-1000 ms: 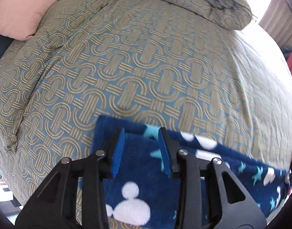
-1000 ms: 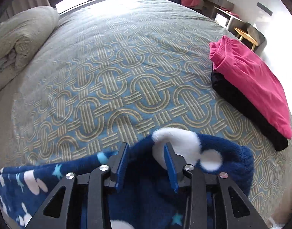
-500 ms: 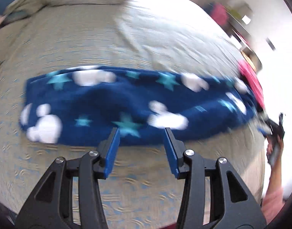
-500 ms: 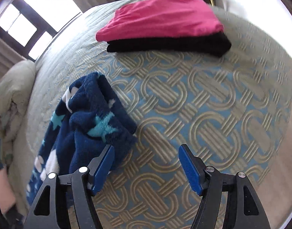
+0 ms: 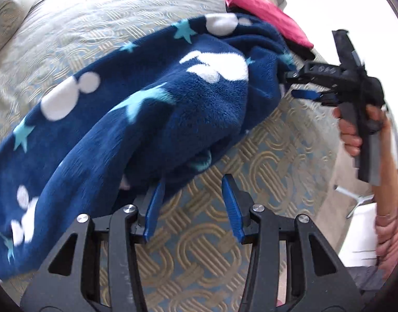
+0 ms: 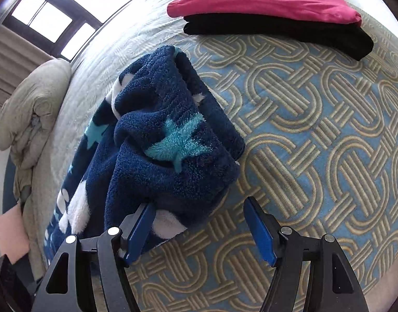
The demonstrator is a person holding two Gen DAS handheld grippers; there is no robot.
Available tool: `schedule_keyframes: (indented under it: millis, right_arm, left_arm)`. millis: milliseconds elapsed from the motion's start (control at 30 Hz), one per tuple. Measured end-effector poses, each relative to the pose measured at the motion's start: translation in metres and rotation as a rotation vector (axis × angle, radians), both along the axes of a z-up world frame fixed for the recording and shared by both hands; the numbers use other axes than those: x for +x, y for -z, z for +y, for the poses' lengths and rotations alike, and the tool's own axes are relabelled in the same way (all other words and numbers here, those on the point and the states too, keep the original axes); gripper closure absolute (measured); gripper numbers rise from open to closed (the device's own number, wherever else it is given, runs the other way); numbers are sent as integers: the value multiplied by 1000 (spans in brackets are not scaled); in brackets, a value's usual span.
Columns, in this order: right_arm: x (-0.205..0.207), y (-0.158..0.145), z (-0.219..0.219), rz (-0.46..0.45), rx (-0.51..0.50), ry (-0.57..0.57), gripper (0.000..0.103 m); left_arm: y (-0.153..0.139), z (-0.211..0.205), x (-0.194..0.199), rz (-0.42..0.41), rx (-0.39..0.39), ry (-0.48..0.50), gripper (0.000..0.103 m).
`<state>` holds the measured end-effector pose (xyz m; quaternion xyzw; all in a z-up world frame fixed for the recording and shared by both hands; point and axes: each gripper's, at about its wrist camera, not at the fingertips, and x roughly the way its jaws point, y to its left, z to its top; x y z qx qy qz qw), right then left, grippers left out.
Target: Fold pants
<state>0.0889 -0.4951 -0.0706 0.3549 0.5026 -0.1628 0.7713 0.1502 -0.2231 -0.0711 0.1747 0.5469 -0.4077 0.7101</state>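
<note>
Now that both grippers have let go, the left gripper (image 5: 192, 202) stands spread and empty at the near edge of the pants (image 5: 136, 109), which lie as a long strip across the bed (image 5: 264, 156). From the right wrist, the right gripper (image 6: 199, 223) (jaws just widened) stands spread beside the bunched end, so the lengthwise fold looks done and a crosswise fold probably comes next.

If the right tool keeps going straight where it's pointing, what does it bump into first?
Probably the patterned bedspread: the right tool is open and aimed down at bare cover, with the blue starry pants just beside its left finger.
</note>
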Motion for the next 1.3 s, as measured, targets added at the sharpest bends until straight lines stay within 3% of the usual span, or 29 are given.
schedule_keyframes:
  millis: [233,367,433,500,667,800,933,967,1000,1033,1100,1233,1300]
  right_arm:
    - [-14,3,-11,-24,39,-6,31]
    - [-18,10,-20,-51,110,44,27]
    - [-12,12,-24,-54,134,77,22]
    - [-3,15,-25,-52,157,102,19]
    - [5,15,-24,-54,216,160,17]
    - [2,2,-13,-143,284,105,17]
    - [14,10,-13,-85,246,106,17]
    - [16,17,-16,-93,275,122,22]
    - [15,20,-18,-103,286,142,59]
    - [15,22,-20,-98,279,159,80]
    - [13,17,-20,-106,255,146,88]
    - [-4,-31,-9,-165,102,79,90]
    - [-19,-51,-7,-187,86,58,90]
  left_arm:
    - [5,-18,11,-92,34,-37,55]
    - [17,-39,23,-77,59,-60,56]
    - [25,-46,30,-25,64,-86,78]
    - [25,-42,31,13,34,-130,82]
    - [4,-11,12,75,-73,-136,89]
    - [-22,9,-20,21,-137,-118,89]
    - [-21,12,-35,3,-141,-130,89]
    - [-17,12,-37,14,-135,-133,89]
    - [-14,12,-38,19,-129,-134,89]
    - [-11,11,-36,25,-124,-137,89]
    - [-5,8,-33,33,-126,-148,89]
    - [-17,7,-42,4,-139,-142,89]
    - [-29,10,-58,-1,-149,-117,89]
